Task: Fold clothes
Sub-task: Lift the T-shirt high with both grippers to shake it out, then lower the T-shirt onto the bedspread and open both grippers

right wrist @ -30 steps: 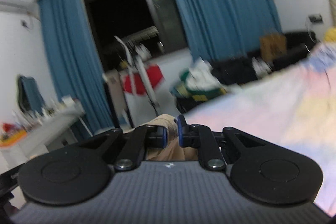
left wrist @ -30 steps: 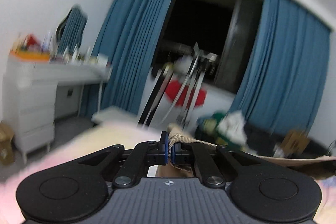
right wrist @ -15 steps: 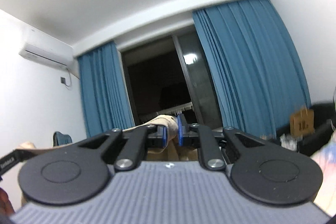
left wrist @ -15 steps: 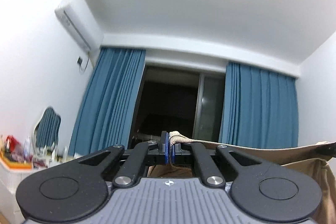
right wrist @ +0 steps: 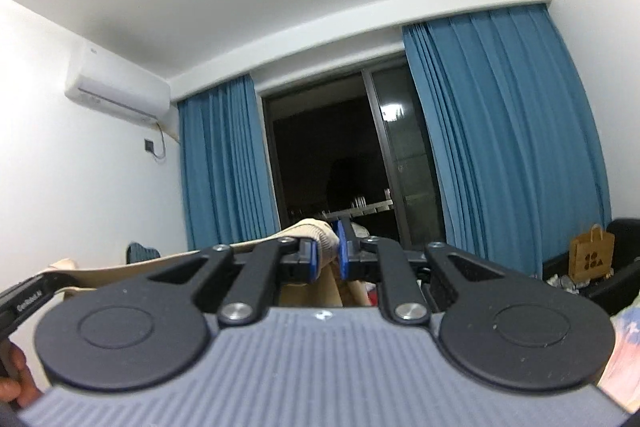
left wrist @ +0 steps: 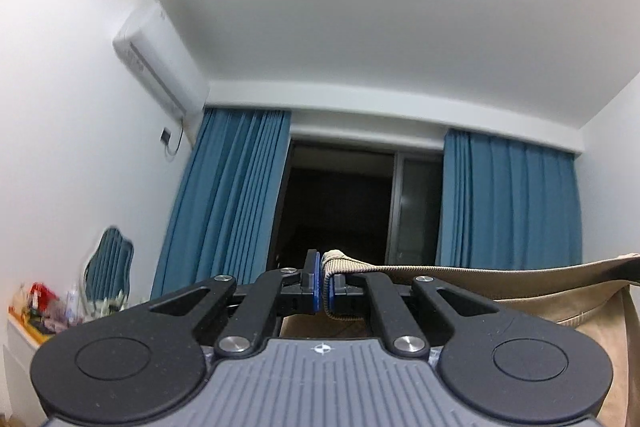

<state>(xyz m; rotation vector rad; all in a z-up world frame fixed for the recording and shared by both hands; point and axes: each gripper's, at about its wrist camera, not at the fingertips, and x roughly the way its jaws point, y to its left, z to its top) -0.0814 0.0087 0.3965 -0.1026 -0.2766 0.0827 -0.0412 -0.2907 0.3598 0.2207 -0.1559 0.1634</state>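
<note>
Left gripper (left wrist: 325, 287): your jaws are pinched tight on the ribbed hem of the tan garment (left wrist: 520, 287).
Right gripper (right wrist: 328, 255): clamped on the opposite corner of that hem.
Garment: raised, stretched between both grippers, body hanging below.
Risk: pull apart harder and a corner may slip free.
Room: open toward curtains (right wrist: 500, 147); bed edge (right wrist: 624, 339) at your right.

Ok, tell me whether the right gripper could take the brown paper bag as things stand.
Probably not: the right gripper is already shut on the beige garment, and the paper bag sits well off beside the curtain.
</note>
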